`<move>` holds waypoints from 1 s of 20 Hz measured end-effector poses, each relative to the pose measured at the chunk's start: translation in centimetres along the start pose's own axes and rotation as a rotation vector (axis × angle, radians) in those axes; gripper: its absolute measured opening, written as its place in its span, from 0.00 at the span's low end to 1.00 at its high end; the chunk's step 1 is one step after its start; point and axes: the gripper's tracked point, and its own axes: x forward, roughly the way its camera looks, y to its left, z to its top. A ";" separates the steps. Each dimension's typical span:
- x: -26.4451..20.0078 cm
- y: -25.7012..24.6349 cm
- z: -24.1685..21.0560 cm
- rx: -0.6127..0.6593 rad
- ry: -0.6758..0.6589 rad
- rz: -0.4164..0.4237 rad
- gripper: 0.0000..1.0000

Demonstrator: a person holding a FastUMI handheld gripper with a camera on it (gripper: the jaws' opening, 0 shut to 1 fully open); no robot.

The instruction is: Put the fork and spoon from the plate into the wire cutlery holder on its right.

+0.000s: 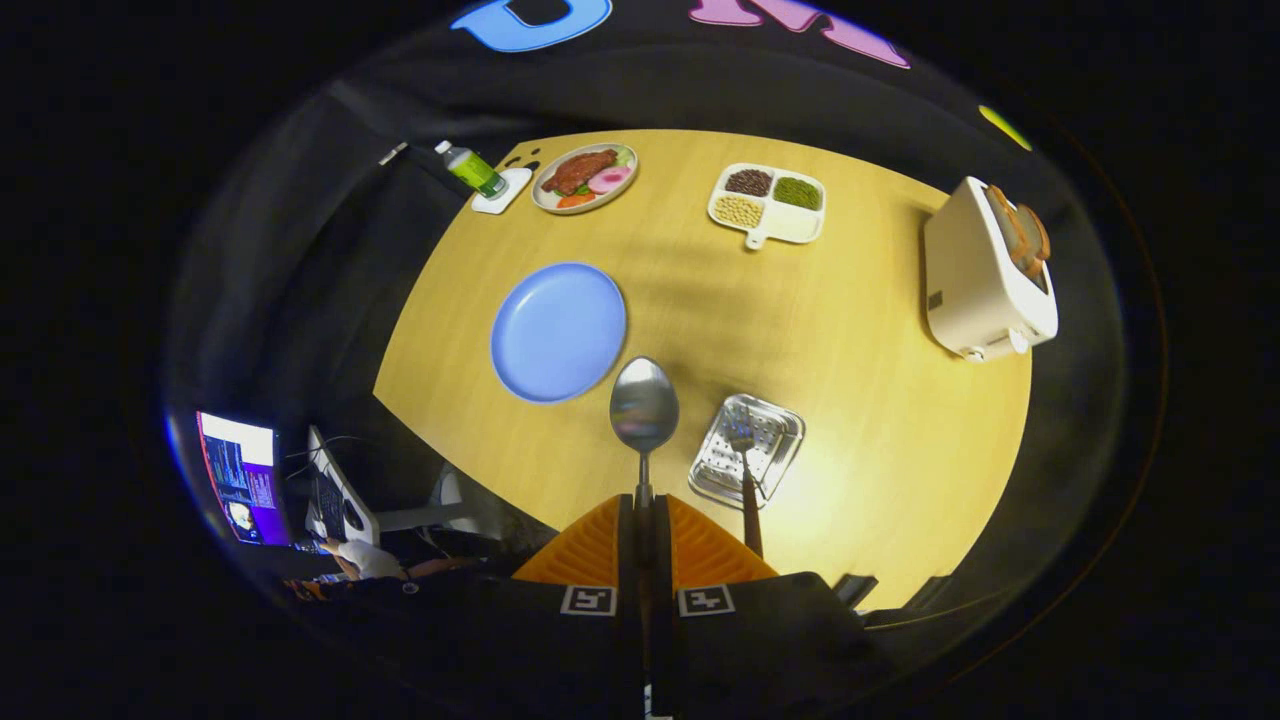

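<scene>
My gripper (644,510) is shut on the handle of a steel spoon (644,405), and its orange fingers (590,550) press on the handle from both sides. The spoon's bowl points ahead of the fingertips, high above the wooden table (880,420). Below and to the left of the bowl lies the blue plate (558,331), bare. To the right of the spoon stands the wire cutlery holder (747,450), seen from above. The fork (745,460) stands in it, tines down and dark handle rising toward me.
A white toaster (985,270) with bread sits at the table's right edge. At the far side are a divided tray of beans (767,203), a plate of food (585,177) and a green bottle (473,168). A monitor (240,490) and a person's hand (365,557) lie off the left edge.
</scene>
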 end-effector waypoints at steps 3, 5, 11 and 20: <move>-0.2 -1.7 -1.8 0.023 0.076 -0.020 0.08; 0.2 -2.8 -2.5 0.029 0.126 -0.037 0.08; 2.3 -5.3 -2.7 0.040 0.279 -0.078 0.08; 6.3 -6.8 -0.9 0.079 0.504 -0.133 0.08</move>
